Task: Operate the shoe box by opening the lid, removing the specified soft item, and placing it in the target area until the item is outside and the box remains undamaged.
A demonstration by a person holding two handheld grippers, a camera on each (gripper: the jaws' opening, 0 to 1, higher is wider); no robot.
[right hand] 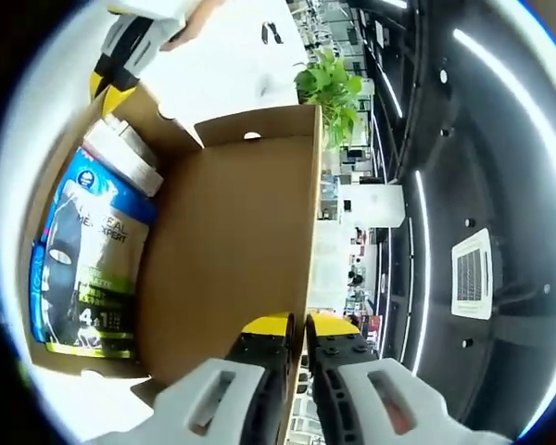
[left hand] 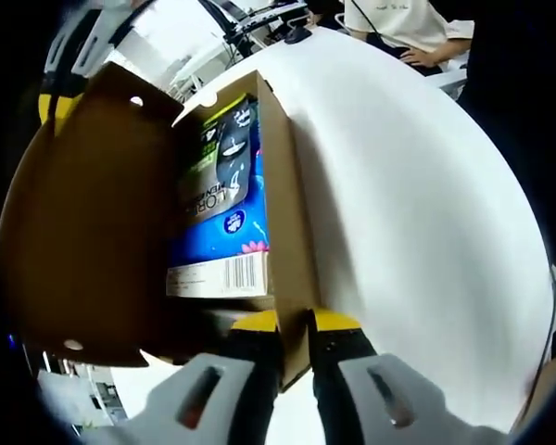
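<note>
A brown cardboard shoe box [left hand: 287, 204] stands on a white table [left hand: 417, 213] with its lid [left hand: 83, 213] swung open to the left. Inside lies a blue soft package [left hand: 224, 195] with a barcode label. My left gripper [left hand: 295, 326] is shut on the near edge of the box's side wall. The right gripper [left hand: 69, 56] shows at the upper left, at the lid's far edge. In the right gripper view, my right gripper [right hand: 296, 326] is shut on the edge of the raised lid [right hand: 232, 250]. The package [right hand: 88, 260] lies to its left, and the left gripper [right hand: 120, 51] holds the box wall beyond.
A person in a white shirt [left hand: 398, 23] sits at the table's far side. The table's curved edge runs along the right. A green potted plant [right hand: 332, 88] stands beyond the lid, with ceiling lights [right hand: 500, 65] behind it.
</note>
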